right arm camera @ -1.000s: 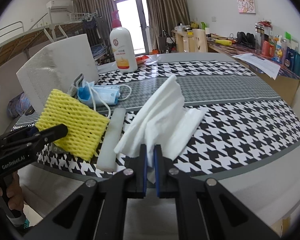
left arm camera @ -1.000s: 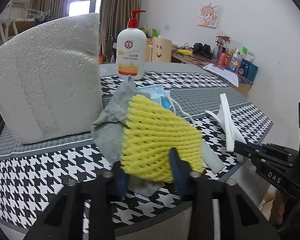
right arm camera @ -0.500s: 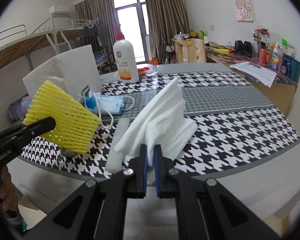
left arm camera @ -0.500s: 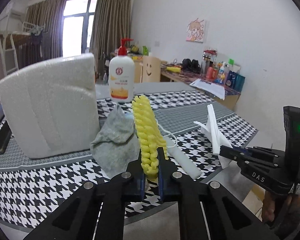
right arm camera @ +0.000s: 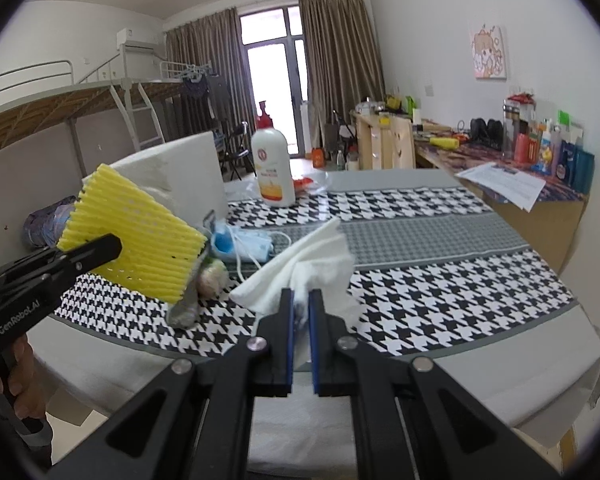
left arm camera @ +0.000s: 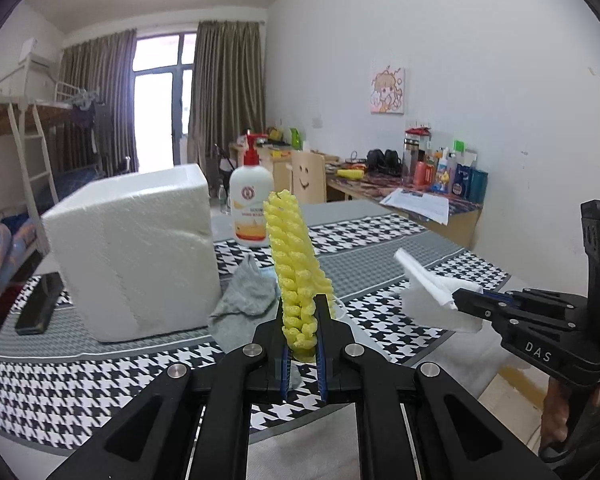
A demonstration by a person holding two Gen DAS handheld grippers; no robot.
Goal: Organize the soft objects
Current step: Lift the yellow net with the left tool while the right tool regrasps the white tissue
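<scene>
In the left wrist view a phone point(left arm camera: 40, 304) lies at the left edge on the checked table point(left arm camera: 380, 232); right of it stands a white foam block point(left arm camera: 132, 248); a grey cloth point(left arm camera: 248, 292) lies at centre, a pump bottle point(left arm camera: 251, 204) behind it; the left gripper point(left arm camera: 302, 320) at lower centre pinches the yellow net point(left arm camera: 294, 264), held upright and clear of the table; at right the right gripper point(left arm camera: 466, 300) is clamped on the tissue point(left arm camera: 428, 288). In the right wrist view the net point(right arm camera: 136, 236) hangs at left; a blue mask point(right arm camera: 236, 242) lies mid-table; the tissue point(right arm camera: 312, 268) rises from the pressed-together jaws at lower centre.
</scene>
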